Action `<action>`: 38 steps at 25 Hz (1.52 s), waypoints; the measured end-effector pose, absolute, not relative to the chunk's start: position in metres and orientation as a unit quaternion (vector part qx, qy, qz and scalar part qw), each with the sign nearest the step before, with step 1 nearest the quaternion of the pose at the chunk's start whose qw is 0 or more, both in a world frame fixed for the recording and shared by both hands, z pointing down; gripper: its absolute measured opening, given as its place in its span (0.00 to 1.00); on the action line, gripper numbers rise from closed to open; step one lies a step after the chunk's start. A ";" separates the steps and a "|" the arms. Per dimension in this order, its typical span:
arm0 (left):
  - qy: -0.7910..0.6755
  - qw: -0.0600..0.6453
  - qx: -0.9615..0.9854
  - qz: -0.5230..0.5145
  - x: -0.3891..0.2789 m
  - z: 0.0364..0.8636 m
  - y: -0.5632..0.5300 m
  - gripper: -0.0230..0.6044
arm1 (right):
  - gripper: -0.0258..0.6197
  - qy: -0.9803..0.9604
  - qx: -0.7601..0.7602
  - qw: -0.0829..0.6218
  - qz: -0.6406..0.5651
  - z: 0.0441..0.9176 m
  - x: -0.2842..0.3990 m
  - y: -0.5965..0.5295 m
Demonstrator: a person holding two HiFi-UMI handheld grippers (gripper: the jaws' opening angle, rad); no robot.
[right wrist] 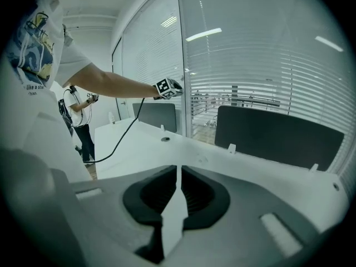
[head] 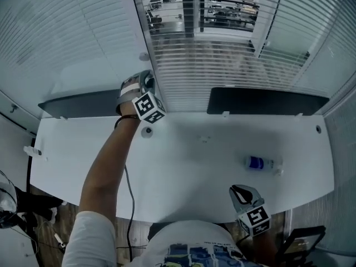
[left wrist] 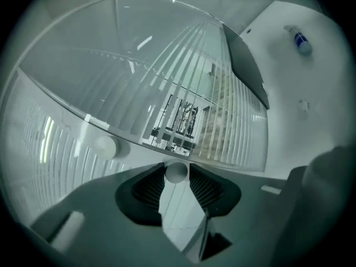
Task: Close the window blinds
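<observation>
Premises present as an office: long white desk (head: 183, 166), dark divider panels (head: 267, 100), glass partition walls (right wrist: 147, 71) with slatted blinds (head: 222, 65), further workstations (head: 228, 7) beyond.

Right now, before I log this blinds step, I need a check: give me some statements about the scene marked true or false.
The left gripper is raised at the blinds. True.
The right gripper holds the bottle. False: its jaws are together on nothing; the bottle lies on the desk.
A small white knob sits between the left gripper's jaw tips. True.
The blinds are fully closed. False: the room beyond shows between the slats.
</observation>
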State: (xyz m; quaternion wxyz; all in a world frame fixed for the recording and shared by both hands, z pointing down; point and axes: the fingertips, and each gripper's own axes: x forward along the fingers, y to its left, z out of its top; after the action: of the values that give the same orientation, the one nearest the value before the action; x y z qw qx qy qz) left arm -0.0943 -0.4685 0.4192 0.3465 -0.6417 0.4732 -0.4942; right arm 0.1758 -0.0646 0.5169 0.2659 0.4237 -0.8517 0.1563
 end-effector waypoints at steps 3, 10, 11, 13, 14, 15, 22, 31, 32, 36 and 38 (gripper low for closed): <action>0.476 0.351 -0.636 -0.496 -0.097 0.420 -0.474 0.24 | 0.07 -0.851 0.422 0.265 0.163 0.518 0.174 -0.068; 0.518 0.286 -0.679 -0.434 -0.100 0.414 -0.473 0.24 | 0.07 -0.852 0.420 0.264 0.168 0.520 0.174 -0.075; 0.531 0.262 -0.691 -0.414 -0.101 0.414 -0.474 0.24 | 0.07 -0.852 0.420 0.263 0.168 0.520 0.173 -0.076; 0.558 0.201 -0.717 -0.367 -0.103 0.413 -0.474 0.24 | 0.07 -0.852 0.419 0.263 0.168 0.521 0.172 -0.077; 0.570 0.170 -0.727 -0.343 -0.104 0.412 -0.475 0.24 | 0.07 -0.852 0.419 0.263 0.169 0.521 0.172 -0.078; 0.580 0.141 -0.736 -0.320 -0.106 0.411 -0.475 0.24 | 0.07 -0.852 0.419 0.264 0.171 0.521 0.172 -0.079; 0.619 -0.067 -0.769 -0.146 -0.116 0.394 -0.477 0.24 | 0.07 -0.852 0.413 0.268 0.178 0.512 0.167 -0.079; 0.631 -0.131 -0.761 -0.080 -0.115 0.409 -0.476 0.24 | 0.07 -0.855 0.410 0.266 0.176 0.526 0.170 -0.080; 0.632 -0.089 -0.759 -0.126 -0.113 0.409 -0.476 0.24 | 0.07 -0.855 0.410 0.266 0.176 0.526 0.171 -0.080; 0.601 0.086 -0.736 -0.299 -0.102 0.411 -0.475 0.36 | 0.07 -0.856 0.410 0.263 0.171 0.527 0.171 -0.086; 0.572 0.160 -0.719 -0.362 -0.096 0.413 -0.471 0.36 | 0.07 -0.856 0.408 0.265 0.174 0.528 0.170 -0.083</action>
State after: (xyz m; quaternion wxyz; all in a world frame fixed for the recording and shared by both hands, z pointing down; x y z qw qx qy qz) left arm -0.0959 -0.4710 0.4127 0.1605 -0.7186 0.5716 -0.3620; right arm 0.1696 -0.0826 0.5275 0.2646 0.4080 -0.8562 0.1743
